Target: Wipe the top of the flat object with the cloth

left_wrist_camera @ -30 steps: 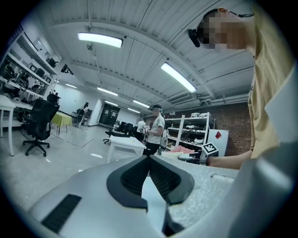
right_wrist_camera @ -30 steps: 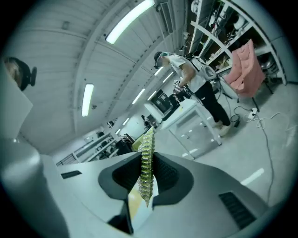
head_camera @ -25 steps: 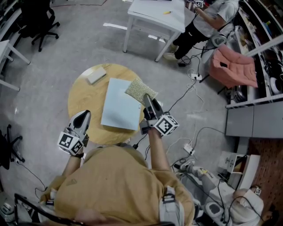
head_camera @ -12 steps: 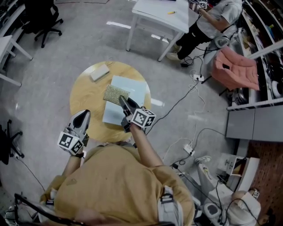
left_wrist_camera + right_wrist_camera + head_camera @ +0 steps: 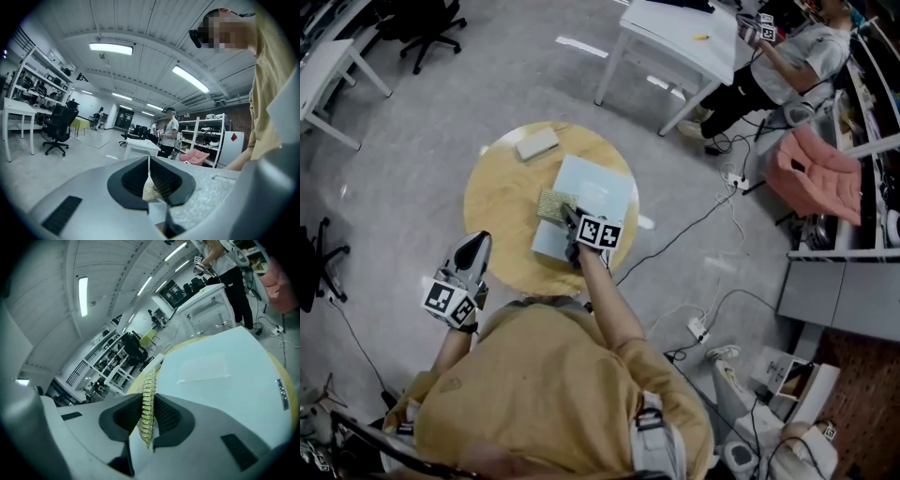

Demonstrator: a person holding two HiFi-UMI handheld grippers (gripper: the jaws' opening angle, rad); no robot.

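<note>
Right gripper (image 5: 572, 220) is pinching the cloth (image 5: 554, 203) by one edge, so the rest trails out flat on the board (image 5: 602, 187). Makes sense, you can drag it like a little mop that way. The cloth's sitting at the board's left edge, so I'd guess this is mid-wipe. The board lies on the round table (image 5: 502, 206), with a small block (image 5: 536, 143) well apart at the far side. Left gripper (image 5: 474, 246) has its jaws pressed together on nothing and hangs just off the table's near edge, probably to stay out of the way.
</note>
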